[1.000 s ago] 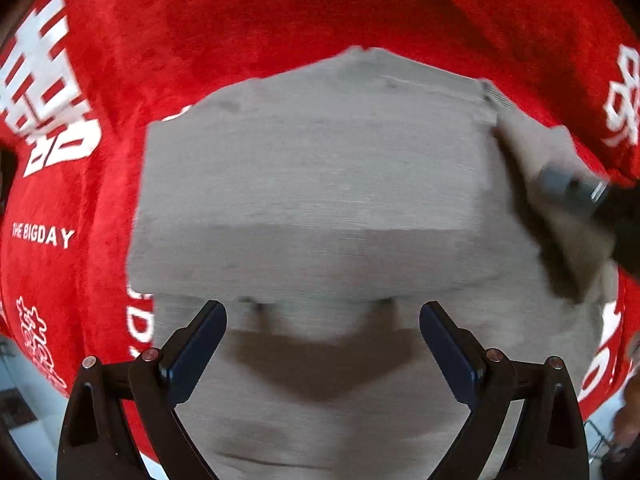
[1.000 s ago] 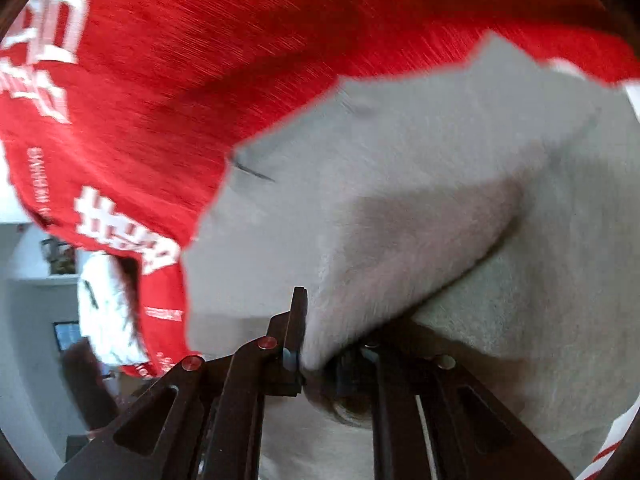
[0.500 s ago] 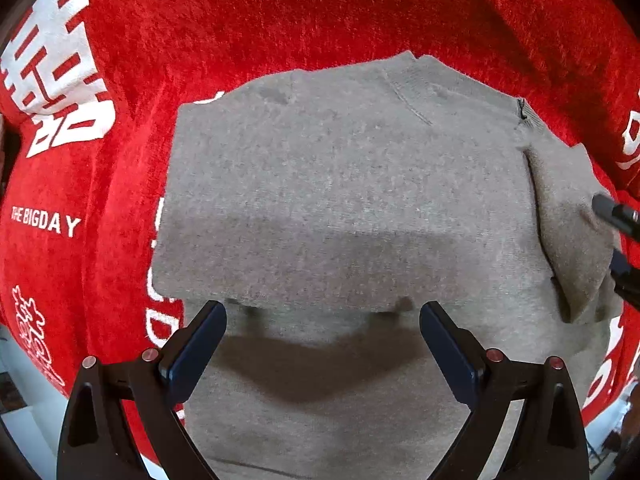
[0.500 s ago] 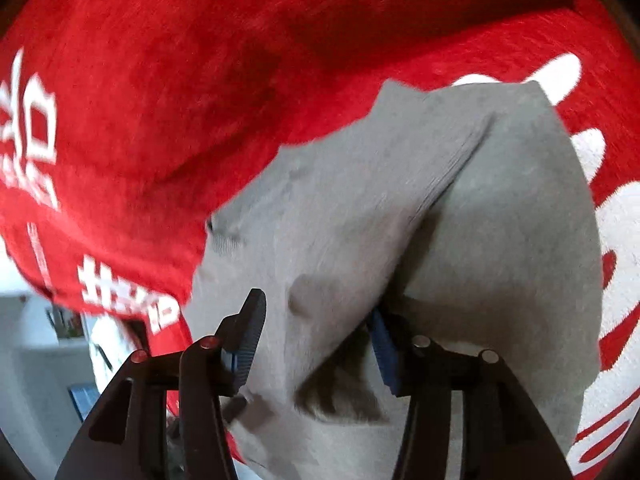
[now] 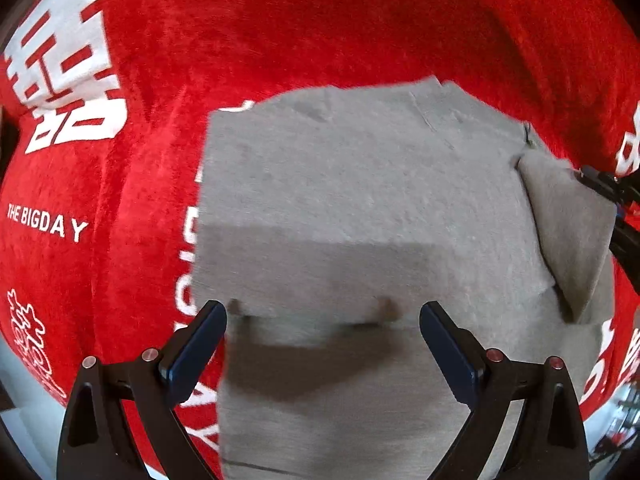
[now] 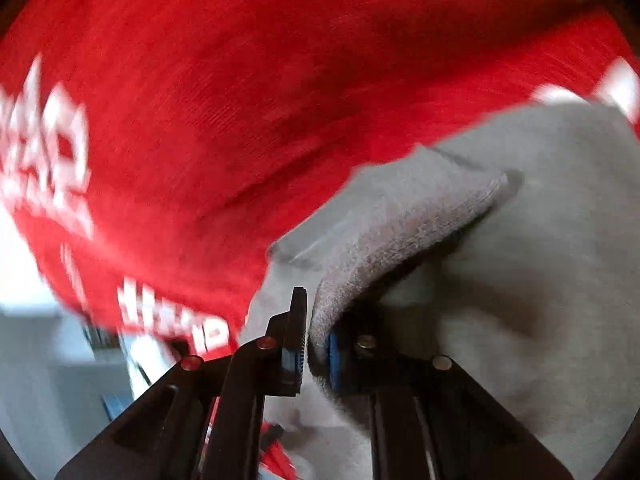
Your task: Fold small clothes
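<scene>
The left gripper [image 5: 323,340], seen from its own camera, points straight down with its two dark blue padded fingers [image 5: 196,350] spread wide apart and nothing between them. Just beyond their tips lies the folded edge of a small grey knitted garment [image 5: 360,208], spread flat in layers, one layer lapping over another.

The right gripper [image 6: 316,344] is closing its jaws on a thick fold of the same grey garment [image 6: 400,240]; the fabric is pinched between its blue-padded fingers [image 6: 334,356] and rises in a soft ridge away from them. In the left camera's view this gripper [image 5: 604,184] appears at the far right edge, touching a raised flap at the garment's right side.

The garment rests on a plush red cloth [image 5: 320,32] that covers the whole surface. White printing on it reads "THE BIGDAY" [image 5: 46,224] at the left, below a large white Chinese double-happiness character [image 5: 64,72]. More white letters run partly hidden under the garment's left edge and cannot be read in full.

Past the cloth's lower left edge the right camera shows a pale, blurred room [image 6: 40,360]; its details cannot be made out.
</scene>
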Demonstrator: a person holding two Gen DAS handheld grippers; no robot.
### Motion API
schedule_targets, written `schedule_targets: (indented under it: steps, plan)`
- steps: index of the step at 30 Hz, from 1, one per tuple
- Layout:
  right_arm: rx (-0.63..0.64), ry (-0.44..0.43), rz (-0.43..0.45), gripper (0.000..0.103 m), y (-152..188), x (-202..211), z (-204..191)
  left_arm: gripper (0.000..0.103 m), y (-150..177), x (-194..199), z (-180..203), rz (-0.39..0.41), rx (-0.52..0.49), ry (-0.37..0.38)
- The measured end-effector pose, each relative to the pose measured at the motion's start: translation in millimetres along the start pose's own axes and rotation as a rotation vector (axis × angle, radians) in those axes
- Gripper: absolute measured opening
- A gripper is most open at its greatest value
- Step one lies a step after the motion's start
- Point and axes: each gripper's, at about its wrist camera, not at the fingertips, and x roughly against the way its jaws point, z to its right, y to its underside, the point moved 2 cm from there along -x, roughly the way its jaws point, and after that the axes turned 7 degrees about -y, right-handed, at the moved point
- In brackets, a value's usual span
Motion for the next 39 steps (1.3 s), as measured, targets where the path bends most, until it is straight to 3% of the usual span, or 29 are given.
schedule_targets:
  steps: [3,8,12,13,14,17,19,24,28,31,32,33,34,36,39]
  plan:
    - [0.226,0.063,-0.118,0.011,25,-29,-38,0.098,-6,6,-18,0.028,0.056,0.036]
    - [0.494,0.201,-0.317,0.011,81,-75,-58,0.098,-13,7,-35,0.035,0.114,0.108]
    - [0.592,0.343,-0.437,0.015,116,-95,-44,0.098,-15,-2,-41,0.006,0.167,0.213]
    - [0.586,0.343,-0.443,0.019,120,-92,-42,0.098,-13,-4,-40,-0.002,0.178,0.234]
    - [0.571,0.332,-0.443,0.023,121,-88,-41,0.098,-12,-8,-40,-0.014,0.187,0.258]
    - [0.484,0.320,-0.407,0.068,118,-60,-31,0.098,-11,-14,-33,-0.038,0.185,0.309]
    - [0.417,0.324,-0.377,0.069,116,-30,-11,0.098,-11,-17,-24,-0.050,0.158,0.317]
    - [0.105,0.340,-0.240,0.069,95,44,53,0.098,-14,-16,-9,-0.059,0.142,0.375]
    - [-0.183,0.236,-0.049,0.069,83,96,103,0.098,-17,-23,-7,-0.077,0.147,0.384]
    - [-0.325,0.155,0.078,0.069,71,115,127,0.098,-21,-27,0,-0.083,0.134,0.369]
    - [-0.346,0.147,0.098,0.069,68,117,130,0.094,-23,-28,3,-0.082,0.129,0.361]
    - [-0.362,0.142,0.110,0.067,66,117,132,0.075,-25,-27,6,-0.080,0.119,0.344]
    - [-0.371,0.140,0.121,0.047,61,120,136,0.063,-26,-29,10,-0.087,0.110,0.332]
    - [-0.339,0.165,0.105,0.007,53,122,134,0.025,-27,-33,15,-0.110,0.091,0.303]
    - [-0.256,0.183,0.110,0.007,49,132,124,0.017,-28,-25,14,-0.072,0.090,0.313]
